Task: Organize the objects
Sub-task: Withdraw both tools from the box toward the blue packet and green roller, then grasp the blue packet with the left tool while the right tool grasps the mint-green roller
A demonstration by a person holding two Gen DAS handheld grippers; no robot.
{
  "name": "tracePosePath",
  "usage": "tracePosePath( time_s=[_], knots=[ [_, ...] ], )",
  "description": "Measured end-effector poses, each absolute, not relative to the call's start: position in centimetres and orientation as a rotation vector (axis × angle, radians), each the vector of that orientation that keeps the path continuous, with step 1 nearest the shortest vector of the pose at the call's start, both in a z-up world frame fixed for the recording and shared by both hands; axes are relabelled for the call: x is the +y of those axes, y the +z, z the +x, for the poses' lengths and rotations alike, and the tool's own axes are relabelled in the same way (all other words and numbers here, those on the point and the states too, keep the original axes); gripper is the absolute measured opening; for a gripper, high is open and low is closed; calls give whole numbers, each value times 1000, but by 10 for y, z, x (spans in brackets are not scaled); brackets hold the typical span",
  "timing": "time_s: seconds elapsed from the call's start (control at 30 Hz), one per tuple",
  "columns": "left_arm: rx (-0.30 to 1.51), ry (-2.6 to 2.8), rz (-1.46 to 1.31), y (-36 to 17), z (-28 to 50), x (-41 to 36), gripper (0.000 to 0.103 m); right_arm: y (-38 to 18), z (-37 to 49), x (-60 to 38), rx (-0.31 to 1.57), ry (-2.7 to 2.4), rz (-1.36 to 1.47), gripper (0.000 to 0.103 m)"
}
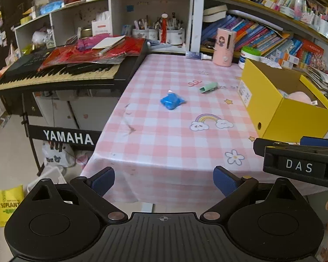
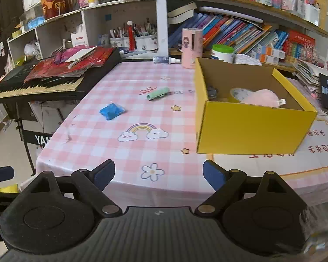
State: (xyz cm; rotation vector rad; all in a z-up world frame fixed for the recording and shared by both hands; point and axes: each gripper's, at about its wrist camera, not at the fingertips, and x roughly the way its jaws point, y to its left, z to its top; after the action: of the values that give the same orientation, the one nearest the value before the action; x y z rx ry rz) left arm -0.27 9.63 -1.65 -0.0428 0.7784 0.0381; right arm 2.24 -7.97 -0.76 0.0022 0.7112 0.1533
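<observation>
both claws hang spread wide and empty over the near edge of the pink-and-white checked surface [image 2: 129, 152], the left claw [image 1: 164, 181] beside the right claw [image 2: 158, 174], neither touching anything. they probably wait here because the loose things lie farther in. a crumpled blue plastic packet [image 2: 112, 111] sits mid-surface, a pale green tube-shaped object [image 2: 157, 93] just beyond it, well apart from both claws. the open yellow cardboard box [image 2: 251, 128] stands to the right, already holding a soft pink item [image 2: 262, 98], so it seems the collecting place.
</observation>
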Motion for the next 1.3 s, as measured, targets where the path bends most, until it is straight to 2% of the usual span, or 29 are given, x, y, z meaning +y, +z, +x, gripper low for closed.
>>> tracePosePath(
  time_s=[0.33, 0.63, 0.77, 0.93, 1.17, 1.3],
  knots=[
    [780, 55, -77, -26, 28, 106, 98, -6, 51, -62, 659, 223, -6, 85],
    [759, 82, -89, -30, 96, 103, 96, -1, 128, -55, 650, 281, 11, 80],
    [756, 78, -95, -36, 129, 99, 89, 1, 171, -57, 651, 291, 9, 80],
    [778, 66, -76, -48, 176, 92, 71, -3, 227, -60, 700, 284, 44, 76],
    [822, 39, 8, -71, 229, 79, 70, -15, 296, -55, 779, 262, 75, 75],
    [840, 9, 69, -83, 246, 73, 63, -27, 321, -52, 830, 250, 83, 75]
  ],
)
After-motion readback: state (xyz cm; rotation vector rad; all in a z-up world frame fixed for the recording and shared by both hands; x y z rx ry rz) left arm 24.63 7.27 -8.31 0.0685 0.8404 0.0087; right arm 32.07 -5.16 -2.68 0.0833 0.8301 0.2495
